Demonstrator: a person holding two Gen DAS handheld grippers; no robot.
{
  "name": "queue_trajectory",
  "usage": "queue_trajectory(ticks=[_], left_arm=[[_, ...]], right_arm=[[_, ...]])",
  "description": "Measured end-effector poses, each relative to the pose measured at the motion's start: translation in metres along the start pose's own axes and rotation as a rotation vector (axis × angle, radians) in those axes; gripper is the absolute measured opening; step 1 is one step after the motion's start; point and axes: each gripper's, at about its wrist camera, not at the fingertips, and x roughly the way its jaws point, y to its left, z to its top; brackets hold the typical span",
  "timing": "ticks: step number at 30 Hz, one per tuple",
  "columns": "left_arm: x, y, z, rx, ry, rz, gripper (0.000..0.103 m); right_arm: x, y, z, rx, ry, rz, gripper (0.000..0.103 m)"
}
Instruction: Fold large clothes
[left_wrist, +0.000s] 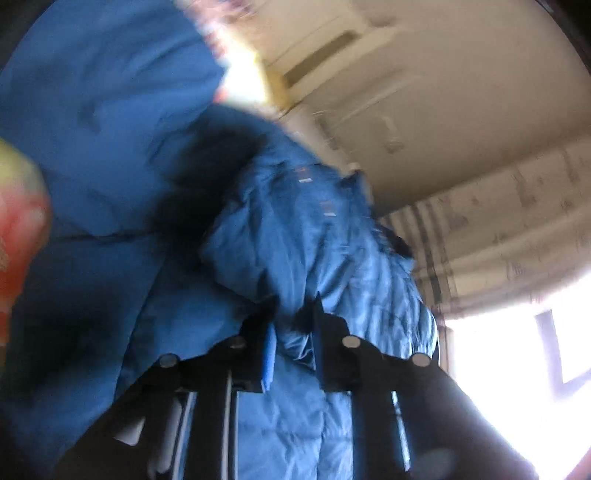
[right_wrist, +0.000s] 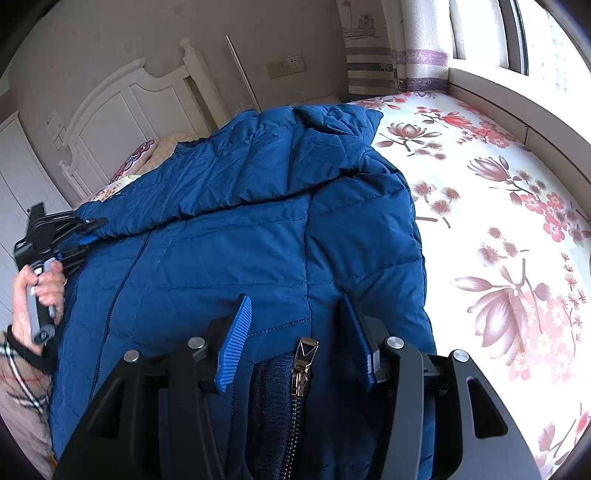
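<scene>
A large blue quilted down jacket (right_wrist: 236, 229) lies on the floral bed sheet (right_wrist: 498, 206), with one part folded over its top. My right gripper (right_wrist: 295, 314) stands with its blue-padded jaws apart over the jacket's near edge, by the metal zipper pull (right_wrist: 304, 360). My left gripper (right_wrist: 79, 236) is at the jacket's left edge, held in a hand, its jaws pinching the fabric. In the blurred left wrist view the left gripper (left_wrist: 293, 317) holds a fold of the blue jacket (left_wrist: 295, 236) lifted toward the ceiling.
A white headboard (right_wrist: 122, 107) and pillow (right_wrist: 136, 158) are at the far left. A striped curtain (right_wrist: 391, 55) and window sill (right_wrist: 517, 96) run along the right. The person's checked sleeve (right_wrist: 22, 387) is at the left edge.
</scene>
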Motion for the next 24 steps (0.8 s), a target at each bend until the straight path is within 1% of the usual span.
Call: queue_trajectory(ticks=[1, 3, 4, 5, 6, 7, 8, 9, 10, 11, 12, 13, 14, 15, 16, 17, 18, 19, 20, 22, 23, 24], left_arm=[[-0.015, 0.001, -0.005, 0.031, -0.001, -0.006, 0.016], [-0.020, -0.004, -0.013, 0.058, 0.020, 0.000, 0.016], [-0.016, -0.003, -0.015, 0.070, 0.045, 0.033, 0.017], [-0.009, 0.002, -0.014, 0.083, 0.066, 0.096, 0.026], [-0.004, 0.010, -0.014, 0.083, 0.073, 0.128, 0.029], [-0.007, 0.016, -0.015, 0.083, 0.057, 0.100, 0.031], [-0.009, 0.014, -0.016, 0.099, 0.049, 0.109, 0.034], [-0.015, 0.009, -0.017, 0.132, 0.027, 0.153, 0.039], [-0.025, 0.004, -0.020, 0.162, -0.005, 0.195, 0.053], [-0.040, -0.006, -0.024, 0.205, -0.086, 0.256, 0.069], [-0.057, -0.012, -0.032, 0.234, -0.154, 0.283, 0.074], [-0.074, -0.026, -0.039, 0.295, -0.267, 0.312, 0.083], [-0.082, -0.038, -0.046, 0.359, -0.330, 0.331, 0.089], [-0.086, -0.049, -0.051, 0.431, -0.359, 0.350, 0.091], [-0.080, -0.063, -0.055, 0.520, -0.354, 0.376, 0.094], [-0.068, -0.072, -0.056, 0.588, -0.324, 0.400, 0.096], [-0.054, -0.076, -0.055, 0.631, -0.290, 0.433, 0.096], [-0.043, -0.075, -0.055, 0.648, -0.264, 0.460, 0.096], [-0.027, -0.070, -0.053, 0.657, -0.218, 0.489, 0.096], [0.001, -0.051, -0.046, 0.629, -0.103, 0.512, 0.096], [0.011, -0.041, -0.047, 0.610, -0.054, 0.522, 0.098], [0.018, -0.039, -0.047, 0.602, -0.032, 0.537, 0.101]], right_arm=[[0.000, -0.001, -0.001, 0.000, 0.000, 0.000, 0.049], [0.000, 0.000, -0.001, -0.002, 0.001, -0.002, 0.049], [0.000, 0.000, 0.000, -0.003, 0.001, -0.003, 0.049], [0.000, 0.000, 0.000, -0.003, 0.001, -0.003, 0.049], [0.000, 0.000, 0.000, -0.003, 0.001, -0.004, 0.049], [0.000, 0.000, 0.000, -0.004, 0.001, -0.005, 0.049], [0.000, 0.000, 0.000, -0.005, 0.001, -0.006, 0.049], [0.000, 0.000, 0.000, -0.006, 0.001, -0.007, 0.049], [0.000, 0.000, 0.000, -0.008, 0.002, -0.010, 0.049], [0.000, 0.001, 0.000, -0.009, 0.002, -0.012, 0.049], [0.000, 0.001, -0.001, -0.011, 0.003, -0.014, 0.049], [0.001, 0.002, 0.000, -0.013, 0.003, -0.016, 0.049], [0.001, 0.002, 0.000, -0.013, 0.003, -0.017, 0.049], [0.001, 0.003, 0.000, -0.014, 0.004, -0.018, 0.049], [0.001, 0.004, 0.000, -0.015, 0.004, -0.020, 0.049], [0.002, 0.004, 0.000, -0.018, 0.004, -0.023, 0.049], [0.002, 0.005, 0.000, -0.021, 0.005, -0.027, 0.049], [0.002, 0.005, 0.000, -0.023, 0.005, -0.029, 0.049], [0.002, 0.006, 0.000, -0.024, 0.006, -0.032, 0.049], [0.002, 0.007, 0.000, -0.029, 0.006, -0.038, 0.049], [0.002, 0.008, -0.001, -0.033, 0.007, -0.044, 0.049], [0.003, 0.009, -0.001, -0.037, 0.008, -0.049, 0.049]])
